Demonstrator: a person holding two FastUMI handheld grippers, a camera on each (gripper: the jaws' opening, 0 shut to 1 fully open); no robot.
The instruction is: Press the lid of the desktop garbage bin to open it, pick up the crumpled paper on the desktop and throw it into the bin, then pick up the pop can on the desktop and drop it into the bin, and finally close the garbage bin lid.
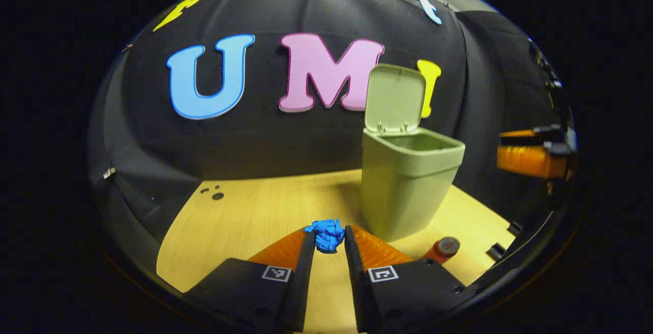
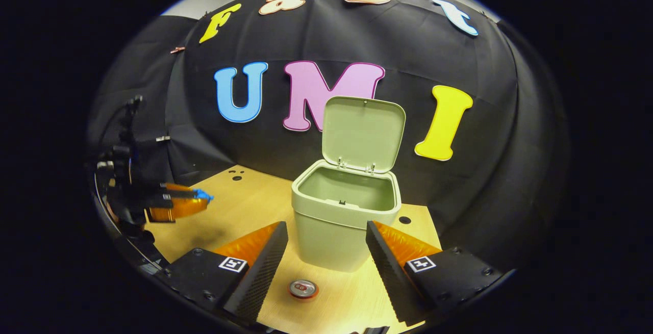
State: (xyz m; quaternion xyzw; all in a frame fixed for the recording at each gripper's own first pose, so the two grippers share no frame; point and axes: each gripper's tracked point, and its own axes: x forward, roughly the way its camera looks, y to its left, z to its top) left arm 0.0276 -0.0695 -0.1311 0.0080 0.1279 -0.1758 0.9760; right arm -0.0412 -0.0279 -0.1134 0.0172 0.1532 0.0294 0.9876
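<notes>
A pale green bin (image 1: 408, 181) stands on the wooden desktop with its lid (image 1: 394, 98) swung up and the inside bare. In the left gripper view my left gripper (image 1: 329, 237) is shut on a crumpled blue paper ball (image 1: 326, 233), held just above the desk left of the bin. The right gripper view shows that same gripper at far left with the blue paper (image 2: 203, 195) at its tips. My right gripper (image 2: 326, 242) hangs open in front of the bin (image 2: 343, 211), lid (image 2: 363, 132) upright. A red pop can (image 2: 303, 288) stands on the desk below, also seen as the can (image 1: 443, 249).
The black cloth wall closes in behind and beside the bin. Small dark holes (image 1: 214, 193) mark the desk's (image 1: 245, 216) far left corner. The other gripper (image 1: 533, 153) juts in at the right edge of the left gripper view.
</notes>
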